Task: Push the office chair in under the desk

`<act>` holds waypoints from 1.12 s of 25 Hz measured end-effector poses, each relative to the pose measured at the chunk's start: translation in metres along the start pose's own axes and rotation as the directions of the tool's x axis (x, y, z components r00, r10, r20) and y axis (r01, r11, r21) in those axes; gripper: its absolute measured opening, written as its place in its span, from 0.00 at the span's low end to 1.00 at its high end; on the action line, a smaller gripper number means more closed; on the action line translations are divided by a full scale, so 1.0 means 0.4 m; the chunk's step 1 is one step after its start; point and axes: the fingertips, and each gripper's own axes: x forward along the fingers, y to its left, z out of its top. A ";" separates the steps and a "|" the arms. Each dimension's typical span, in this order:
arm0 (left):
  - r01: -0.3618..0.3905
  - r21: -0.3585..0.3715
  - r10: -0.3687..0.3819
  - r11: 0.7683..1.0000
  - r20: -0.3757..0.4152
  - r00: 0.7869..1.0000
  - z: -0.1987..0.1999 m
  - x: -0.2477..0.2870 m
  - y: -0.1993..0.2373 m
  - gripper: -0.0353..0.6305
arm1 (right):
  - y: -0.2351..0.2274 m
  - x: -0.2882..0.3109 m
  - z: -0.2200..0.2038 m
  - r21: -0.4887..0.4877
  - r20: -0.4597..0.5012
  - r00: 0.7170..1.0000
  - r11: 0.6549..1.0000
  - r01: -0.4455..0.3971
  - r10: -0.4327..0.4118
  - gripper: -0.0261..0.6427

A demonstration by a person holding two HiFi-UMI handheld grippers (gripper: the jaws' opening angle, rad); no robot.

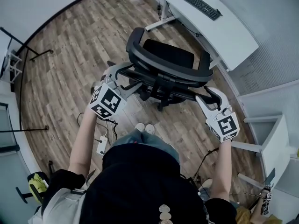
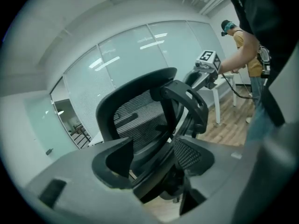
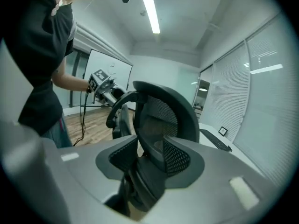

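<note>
A black mesh office chair (image 1: 166,64) stands on the wood floor a little short of the white desk (image 1: 233,36), its back toward me. My left gripper (image 1: 122,77) is at the left end of the backrest rim and my right gripper (image 1: 209,96) at the right end. In the left gripper view the gripper (image 2: 154,155) has its jaws wide, with the chair's back frame (image 2: 140,111) passing between them and a gap at the left pad. In the right gripper view the gripper (image 3: 150,155) straddles the backrest rim (image 3: 163,115), which nearly fills the opening.
A keyboard (image 1: 198,3) lies on the desk. A white side table (image 1: 275,143) stands at the right. A power strip (image 1: 102,144) and cables lie on the floor near my feet. A black rack (image 1: 14,55) stands at the left. Another person (image 2: 247,50) stands behind.
</note>
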 end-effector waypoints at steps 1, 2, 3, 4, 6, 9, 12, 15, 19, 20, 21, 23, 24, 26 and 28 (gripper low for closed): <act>0.031 0.033 -0.031 0.999 -0.022 0.999 -0.004 0.005 -0.013 0.48 | 0.014 0.010 -0.003 -0.031 -0.028 0.999 0.999 -0.034 0.033 0.28; 0.061 0.070 -0.058 0.996 -0.050 0.997 -0.010 0.011 -0.027 0.47 | 0.028 0.019 -0.007 -0.062 -0.058 0.996 0.996 -0.067 0.064 0.28; 0.088 0.111 -0.079 0.990 -0.083 0.993 -0.018 0.018 -0.039 0.47 | 0.042 0.029 -0.013 -0.088 -0.086 0.992 0.991 -0.099 0.092 0.28; 0.110 0.154 -0.093 0.982 -0.118 0.989 -0.028 0.025 -0.050 0.47 | 0.055 0.038 -0.017 -0.105 -0.110 0.987 0.986 -0.128 0.116 0.28; 0.144 0.230 -0.103 0.963 -0.181 0.978 -0.049 0.035 -0.066 0.47 | 0.070 0.049 -0.019 -0.128 -0.138 0.979 0.978 -0.165 0.147 0.27; 0.193 0.303 -0.117 0.933 -0.251 0.961 -0.071 0.040 -0.081 0.43 | 0.073 0.052 -0.015 -0.162 -0.177 0.970 0.967 -0.196 0.166 0.28; 0.233 0.374 -0.116 0.898 -0.310 0.944 -0.087 0.042 -0.086 0.43 | 0.089 0.051 -0.023 -0.227 -0.254 0.948 0.941 -0.252 0.193 0.29; 0.263 0.413 -0.119 0.872 -0.342 0.932 -0.093 0.048 -0.085 0.40 | 0.116 0.064 -0.034 -0.283 -0.323 0.921 0.906 -0.315 0.219 0.30; 0.301 0.478 -0.110 0.825 -0.386 0.916 -0.103 0.069 -0.093 0.38 | 0.140 0.095 -0.070 -0.328 -0.416 0.881 0.866 -0.378 0.227 0.30; 0.303 0.490 -0.103 0.817 -0.394 0.914 -0.105 0.074 -0.092 0.36 | 0.143 0.103 -0.079 -0.333 -0.435 0.872 0.859 -0.388 0.225 0.30; 0.305 0.498 -0.099 0.812 -0.399 0.912 -0.107 0.079 -0.091 0.34 | 0.145 0.110 -0.087 -0.335 -0.450 0.865 0.856 -0.394 0.222 0.30; 0.315 0.503 -0.100 0.805 -0.408 0.907 -0.111 0.088 -0.093 0.34 | 0.145 0.122 -0.101 -0.337 -0.476 0.853 0.851 -0.403 0.215 0.30; 0.321 0.509 -0.099 0.799 -0.416 0.904 -0.114 0.092 -0.094 0.34 | 0.145 0.126 -0.108 -0.337 -0.488 0.847 0.849 -0.407 0.212 0.30; 0.332 0.533 -0.085 0.779 -0.435 0.897 -0.124 0.099 -0.097 0.33 | 0.145 0.132 -0.120 -0.339 -0.508 0.836 0.844 -0.415 0.207 0.30; 0.339 0.552 -0.075 0.762 -0.445 0.892 -0.130 0.105 -0.101 0.31 | 0.144 0.137 -0.129 -0.348 -0.522 0.830 0.840 -0.417 0.196 0.29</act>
